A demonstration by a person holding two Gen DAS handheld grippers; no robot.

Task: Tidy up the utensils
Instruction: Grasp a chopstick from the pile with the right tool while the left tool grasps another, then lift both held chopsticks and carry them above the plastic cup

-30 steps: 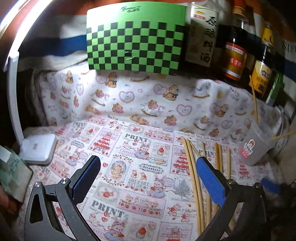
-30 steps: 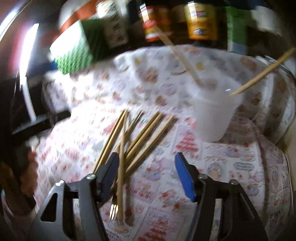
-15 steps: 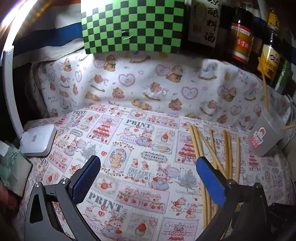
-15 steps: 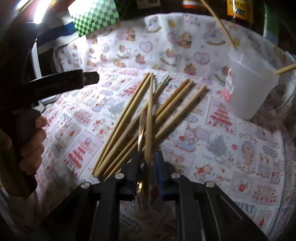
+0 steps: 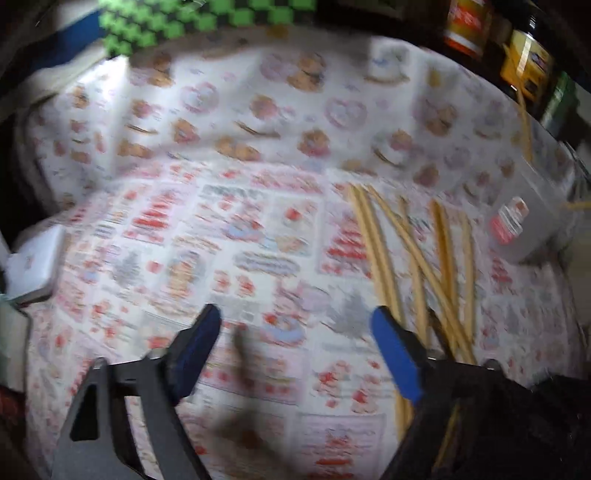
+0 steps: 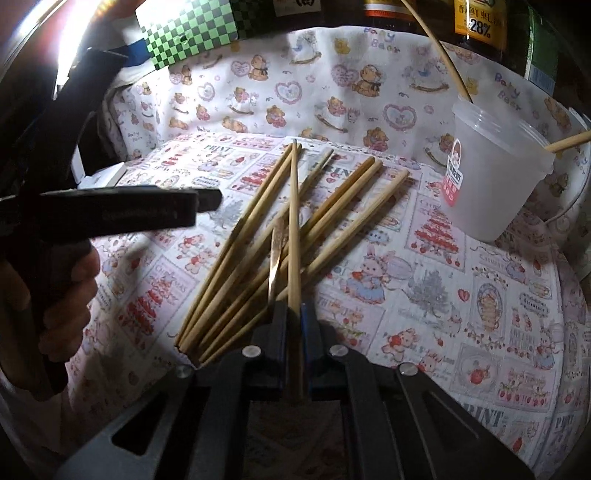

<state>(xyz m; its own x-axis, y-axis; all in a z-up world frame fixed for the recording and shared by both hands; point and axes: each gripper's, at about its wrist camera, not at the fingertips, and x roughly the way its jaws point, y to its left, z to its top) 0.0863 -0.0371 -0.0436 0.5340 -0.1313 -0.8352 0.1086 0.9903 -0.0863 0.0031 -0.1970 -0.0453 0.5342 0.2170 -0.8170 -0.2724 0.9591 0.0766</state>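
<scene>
Several wooden chopsticks (image 6: 332,214) lie fanned out on the printed cloth. My right gripper (image 6: 293,314) is shut on one chopstick (image 6: 293,221) that points straight away from it over the pile. A metal utensil handle (image 6: 275,258) lies close beside that chopstick, and I cannot tell whether it is pinched too. A translucent plastic cup (image 6: 495,184) at the right holds two chopsticks. My left gripper (image 5: 295,332) hovers over bare cloth left of the chopsticks (image 5: 384,258). Its jaws are closing with nothing between them. The left wrist view is blurred.
Sauce bottles (image 6: 480,26) and a green checkered box (image 6: 192,29) line the back behind the raised bear-print cloth. A white lamp base (image 5: 33,266) sits at the far left. A hand (image 6: 70,295) holding the left gripper (image 6: 147,214) is just left of the pile.
My right gripper came down onto the pile and its jaws shut on one chopstick. My left gripper tipped downward toward the cloth, and its jaws have narrowed.
</scene>
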